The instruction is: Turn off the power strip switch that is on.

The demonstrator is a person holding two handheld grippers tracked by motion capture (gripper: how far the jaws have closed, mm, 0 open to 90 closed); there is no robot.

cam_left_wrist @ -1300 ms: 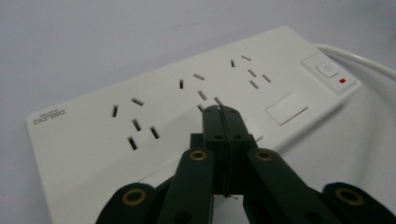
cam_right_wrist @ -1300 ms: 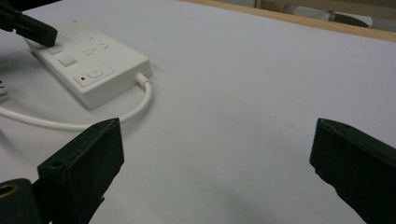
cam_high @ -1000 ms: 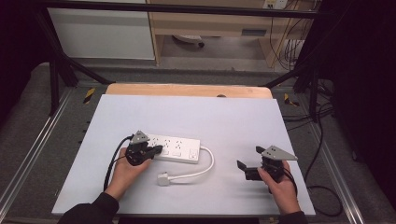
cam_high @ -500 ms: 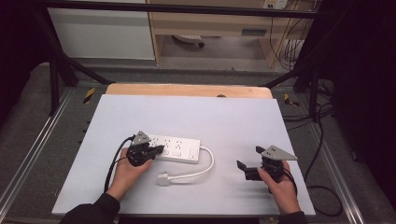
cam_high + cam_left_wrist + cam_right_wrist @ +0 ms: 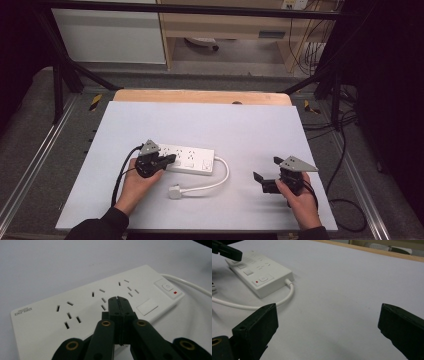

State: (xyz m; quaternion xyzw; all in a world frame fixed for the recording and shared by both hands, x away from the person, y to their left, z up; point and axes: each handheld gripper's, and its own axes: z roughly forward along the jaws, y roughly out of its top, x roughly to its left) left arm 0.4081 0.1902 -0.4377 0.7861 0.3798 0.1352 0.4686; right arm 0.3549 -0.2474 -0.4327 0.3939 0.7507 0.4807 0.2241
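1. A white power strip (image 5: 189, 160) lies flat on the pale tabletop (image 5: 240, 125), left of centre, with its sockets facing up. Its switch end points toward the right hand.

2. The strip's white cord (image 5: 220, 175) leaves the switch end, loops toward the person and ends in a plug (image 5: 174, 192) that lies loose on the tabletop, just in front of the strip.

3. The left tongs (image 5: 117, 298) are closed, the two black jaws pressed together with nothing between them. Their joined tip sits over the middle of the strip's top face, near the second group of socket slots. Whether the tip touches the plastic or hovers just above it, I cannot tell.

4. The right tongs (image 5: 260, 181) are open, jaws wide apart and empty. They rest low by the near right part of the tabletop, well apart from the strip and pointing toward it.

5. Judged from this, the step in hand looks like pinning the strip down with the closed left tip, a start rather than anything finished.

6. The next move likely falls to the right tongs: cross to the loose plug, close on its body squarely, then bring it to a socket while the left keeps the strip from sliding. The stiff cord may tug the plug askew.
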